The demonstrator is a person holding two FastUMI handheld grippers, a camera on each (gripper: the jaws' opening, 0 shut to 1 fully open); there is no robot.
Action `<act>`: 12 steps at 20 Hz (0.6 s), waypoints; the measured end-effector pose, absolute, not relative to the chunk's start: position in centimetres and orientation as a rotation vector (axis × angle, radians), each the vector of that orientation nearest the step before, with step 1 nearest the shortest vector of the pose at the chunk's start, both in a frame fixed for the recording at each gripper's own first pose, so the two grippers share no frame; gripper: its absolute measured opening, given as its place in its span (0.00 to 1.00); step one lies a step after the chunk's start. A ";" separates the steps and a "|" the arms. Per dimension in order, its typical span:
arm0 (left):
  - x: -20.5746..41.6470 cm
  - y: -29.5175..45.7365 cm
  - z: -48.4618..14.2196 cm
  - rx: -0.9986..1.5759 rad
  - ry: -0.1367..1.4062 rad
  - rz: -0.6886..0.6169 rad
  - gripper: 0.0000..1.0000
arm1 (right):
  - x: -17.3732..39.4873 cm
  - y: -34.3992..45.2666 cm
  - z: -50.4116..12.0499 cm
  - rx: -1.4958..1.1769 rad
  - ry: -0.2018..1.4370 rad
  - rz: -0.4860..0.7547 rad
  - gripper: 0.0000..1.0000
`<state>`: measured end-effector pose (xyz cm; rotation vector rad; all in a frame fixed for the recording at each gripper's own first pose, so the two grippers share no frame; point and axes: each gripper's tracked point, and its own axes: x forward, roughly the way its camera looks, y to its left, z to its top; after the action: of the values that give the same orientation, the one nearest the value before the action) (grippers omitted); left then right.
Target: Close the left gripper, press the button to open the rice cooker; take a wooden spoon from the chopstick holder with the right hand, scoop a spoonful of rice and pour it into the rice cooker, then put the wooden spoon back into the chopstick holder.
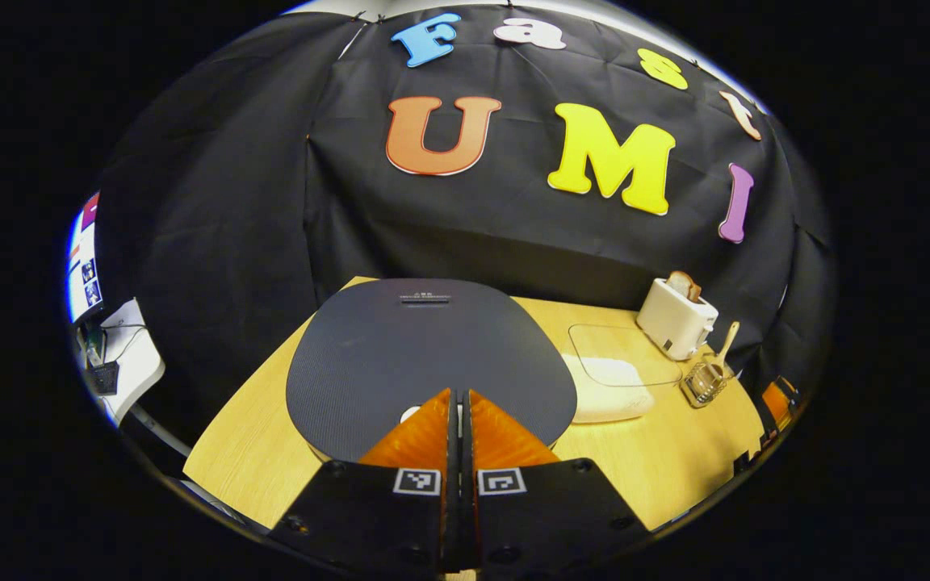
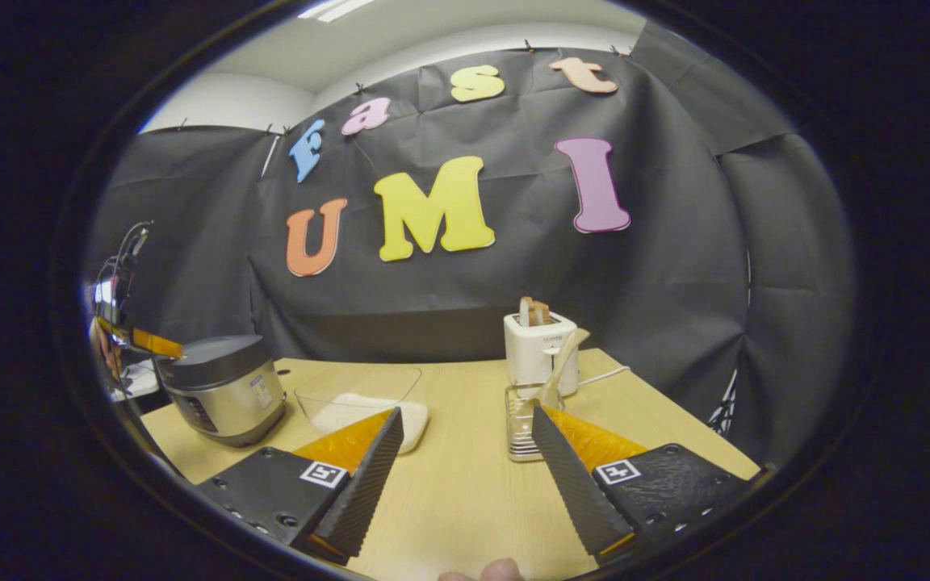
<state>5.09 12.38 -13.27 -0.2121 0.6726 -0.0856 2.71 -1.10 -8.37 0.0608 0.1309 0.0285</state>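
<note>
The rice cooker's dark lid (image 1: pixel 425 355) lies closed right under my left gripper (image 1: pixel 459 395), which is shut with nothing between its fingers. Its tips hover at the lid's near edge, beside a pale button (image 1: pixel 408 413). In the right gripper view the rice cooker (image 2: pixel 223 387) stands at the left, with the left gripper (image 2: pixel 142 343) over its lid. My right gripper (image 2: pixel 467 415) is open and empty above the table. Just past its right finger stands the wire chopstick holder (image 2: pixel 521 424) with the wooden spoon (image 2: pixel 558 363) upright in it. A clear container of rice (image 2: pixel 360 403) sits between cooker and holder.
A white toaster (image 2: pixel 538 343) with bread stands behind the holder, its cord trailing right. In the left gripper view the toaster (image 1: pixel 675 319), the holder (image 1: pixel 705 381) and the rice container (image 1: pixel 610 379) line the right side of the wooden table (image 1: pixel 247 452). A person's fingertip (image 2: pixel 499 571) shows at the bottom.
</note>
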 end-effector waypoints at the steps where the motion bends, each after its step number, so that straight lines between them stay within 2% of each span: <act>1: 5.4 12.3 -13.0 -0.226 0.673 -0.089 0.03 | 2.8 -1.2 -8.5 0.057 0.130 0.027 0.95; 3: 5.5 12.4 -12.9 -0.193 0.666 -0.089 0.03 | 3.0 -1.5 -8.8 0.061 0.137 0.021 0.92; 4: 5.9 12.5 -12.8 -0.179 0.650 -0.068 0.03 | 3.2 -1.6 -8.9 0.066 0.140 0.020 0.96; 7: 6.5 12.3 -10.7 -0.184 0.585 -0.035 0.03 | 3.3 -2.3 -8.8 0.070 0.144 0.009 0.96; 8: 6.9 12.4 -9.2 -0.177 0.525 -0.028 0.10 | 3.3 -2.5 -8.7 0.057 0.148 0.006 0.95; 9: 7.4 12.3 -7.6 -0.176 0.467 -0.038 0.12 | 3.2 -2.9 -8.3 0.043 0.144 -0.006 0.95; 10: 7.7 12.0 -6.0 -0.169 0.405 -0.043 0.19 | 3.0 -3.6 -7.9 0.036 0.134 -0.016 0.92; 11: 8.1 11.8 -4.3 -0.150 0.345 -0.047 0.37 | 3.0 -3.9 -7.5 0.038 0.126 -0.021 0.91; 12: 8.3 12.1 -3.2 -0.117 0.302 -0.031 0.56 | 3.1 -4.1 -7.4 0.039 0.123 -0.020 0.96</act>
<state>8.29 12.07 -3.19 -0.1166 0.3020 -0.0315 3.05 -4.06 -7.38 0.0389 0.1232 -0.0201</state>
